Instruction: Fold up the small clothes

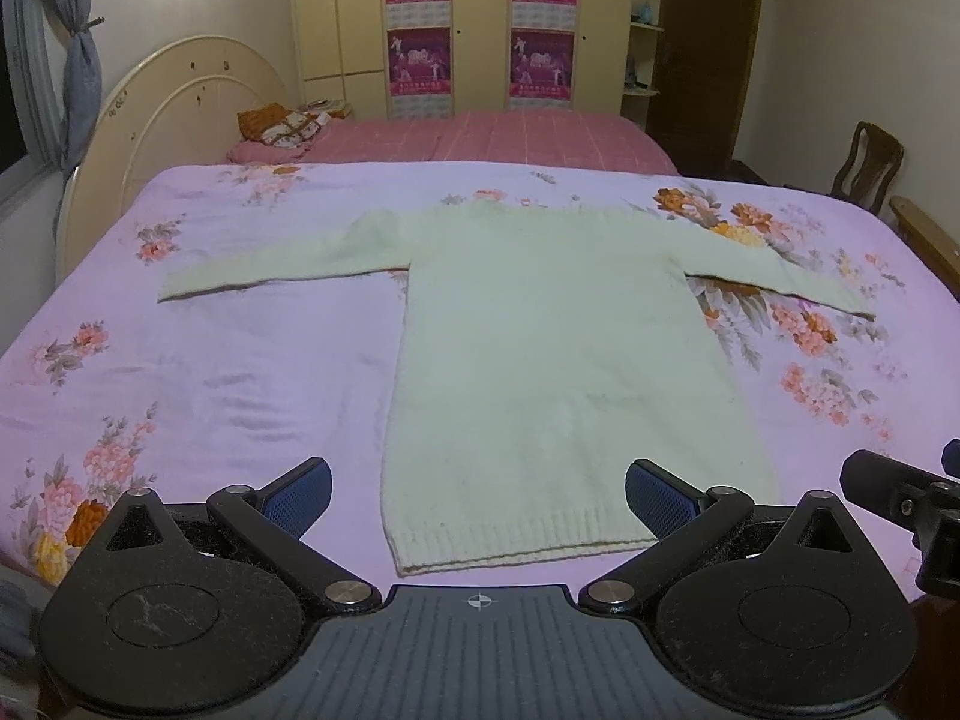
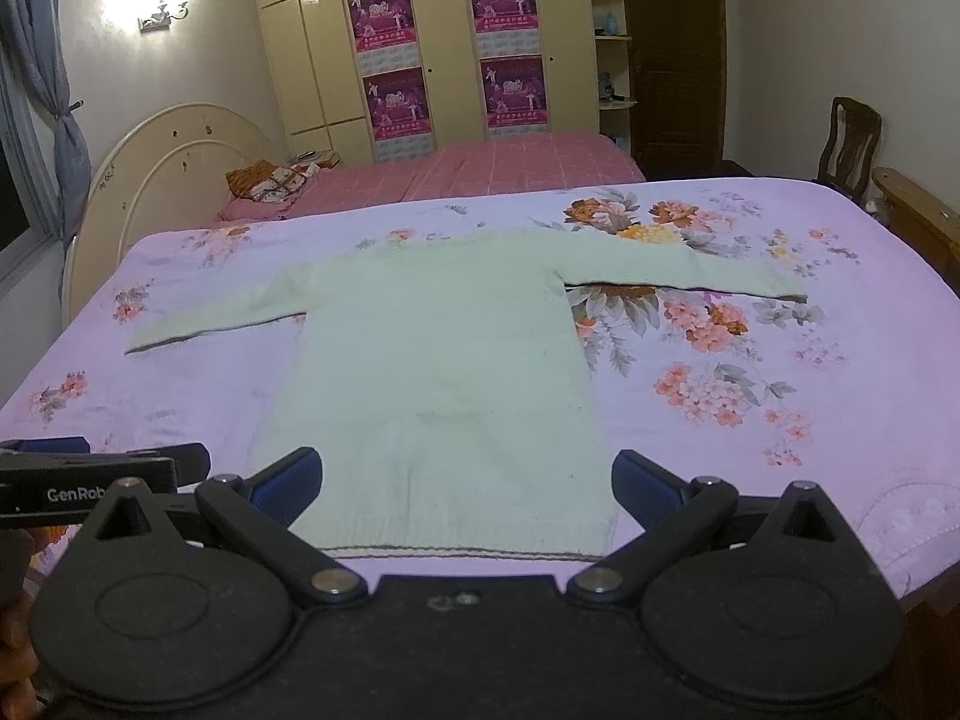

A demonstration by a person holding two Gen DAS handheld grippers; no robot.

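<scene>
A pale cream knitted sweater (image 1: 558,348) lies flat on a lilac floral bedsheet (image 1: 240,372), both sleeves spread out sideways, ribbed hem nearest me. It also shows in the right wrist view (image 2: 438,372). My left gripper (image 1: 478,495) is open and empty, hovering just above the hem, its blue pads (image 1: 303,495) either side of the sweater's body. My right gripper (image 2: 467,480) is open and empty, also over the hem. Part of the right gripper shows at the right edge of the left wrist view (image 1: 912,504).
A second bed with a pink checked cover (image 1: 492,138) and pillows (image 1: 282,126) lies beyond. A cream round headboard (image 1: 174,102) stands at the left. Wardrobes with posters (image 1: 480,30) line the back wall. A wooden chair (image 1: 864,168) stands at the right.
</scene>
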